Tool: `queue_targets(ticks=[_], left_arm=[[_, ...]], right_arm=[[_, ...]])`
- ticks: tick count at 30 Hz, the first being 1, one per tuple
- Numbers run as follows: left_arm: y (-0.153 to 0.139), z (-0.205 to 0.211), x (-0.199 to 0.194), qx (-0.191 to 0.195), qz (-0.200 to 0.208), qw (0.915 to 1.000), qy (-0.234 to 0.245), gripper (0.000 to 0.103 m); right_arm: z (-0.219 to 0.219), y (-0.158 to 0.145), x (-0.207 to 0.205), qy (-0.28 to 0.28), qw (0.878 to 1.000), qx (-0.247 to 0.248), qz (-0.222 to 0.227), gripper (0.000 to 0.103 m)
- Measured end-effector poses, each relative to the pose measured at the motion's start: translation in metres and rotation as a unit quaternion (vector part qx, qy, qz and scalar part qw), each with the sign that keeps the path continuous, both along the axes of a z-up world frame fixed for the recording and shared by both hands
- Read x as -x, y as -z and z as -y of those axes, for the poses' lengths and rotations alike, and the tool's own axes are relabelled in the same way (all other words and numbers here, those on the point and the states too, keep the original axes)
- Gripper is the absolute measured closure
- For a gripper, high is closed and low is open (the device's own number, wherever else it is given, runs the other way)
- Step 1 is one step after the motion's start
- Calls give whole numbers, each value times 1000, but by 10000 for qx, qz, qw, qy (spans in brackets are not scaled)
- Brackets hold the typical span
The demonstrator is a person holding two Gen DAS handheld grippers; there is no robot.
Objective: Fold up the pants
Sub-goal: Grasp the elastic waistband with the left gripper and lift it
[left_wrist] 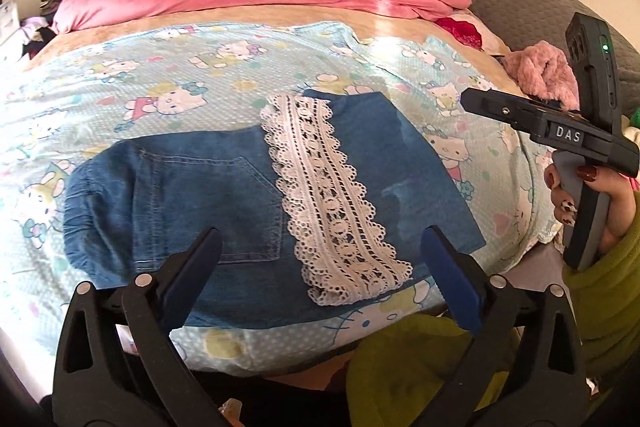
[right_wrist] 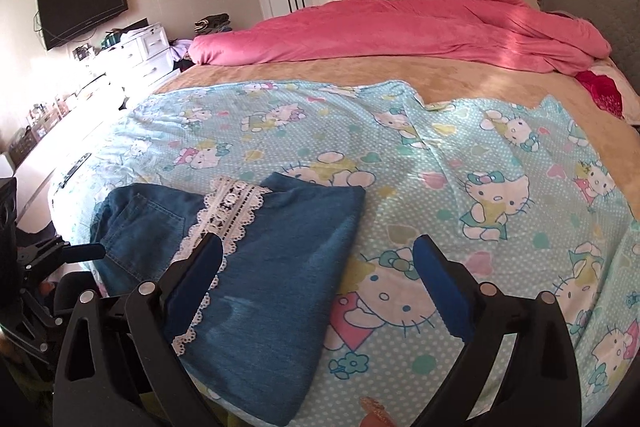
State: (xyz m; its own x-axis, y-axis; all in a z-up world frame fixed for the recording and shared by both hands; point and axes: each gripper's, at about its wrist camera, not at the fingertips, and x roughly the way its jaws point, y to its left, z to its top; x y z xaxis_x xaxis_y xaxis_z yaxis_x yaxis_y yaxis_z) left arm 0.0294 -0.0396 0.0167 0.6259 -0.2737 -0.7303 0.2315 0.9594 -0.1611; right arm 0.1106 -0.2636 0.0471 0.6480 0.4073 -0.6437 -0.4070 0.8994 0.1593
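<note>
Denim pants (left_wrist: 248,195) lie folded on the cartoon-cat sheet (left_wrist: 120,87) near the bed's front edge, a white lace band (left_wrist: 336,199) across them. Seen from the left wrist, the left gripper (left_wrist: 320,259) hovers above them, spread wide and empty. From the right wrist, the right gripper (right_wrist: 320,267) hangs over the pants' right edge, likewise released, gripping nothing; a pink duvet (right_wrist: 400,27) is heaped behind.

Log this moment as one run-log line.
pants: folded, flat on cartoon sheet | left gripper: open, empty | right gripper: open, empty
</note>
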Motion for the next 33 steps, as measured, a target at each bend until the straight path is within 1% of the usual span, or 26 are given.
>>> queue_targets(ticks=[6, 11, 19, 24, 28, 33], left_arm=[[-4, -10, 2, -14, 47, 9999, -124, 10], [-10, -25, 5, -1, 107, 9994, -322, 10], [-12, -54, 9, 158, 84, 9975, -677, 10], [-11, -81, 12, 302, 49, 9951, -941, 10], [-10, -103, 14, 395, 37, 9922, -1183, 10], [3, -132, 14, 620, -149, 9876, -1435, 10]], right_arm=[[-16, -11, 1, -171, 9998, 34, 103, 8], [-36, -19, 0, -434, 9989, 80, 167, 8], [-82, -23, -6, -925, 9954, 205, 171, 8], [-113, -23, -11, -1242, 9919, 247, 80, 8], [-138, -21, -21, -1518, 9882, 197, -108, 8], [-172, -15, -30, -1859, 9816, 295, -307, 8]])
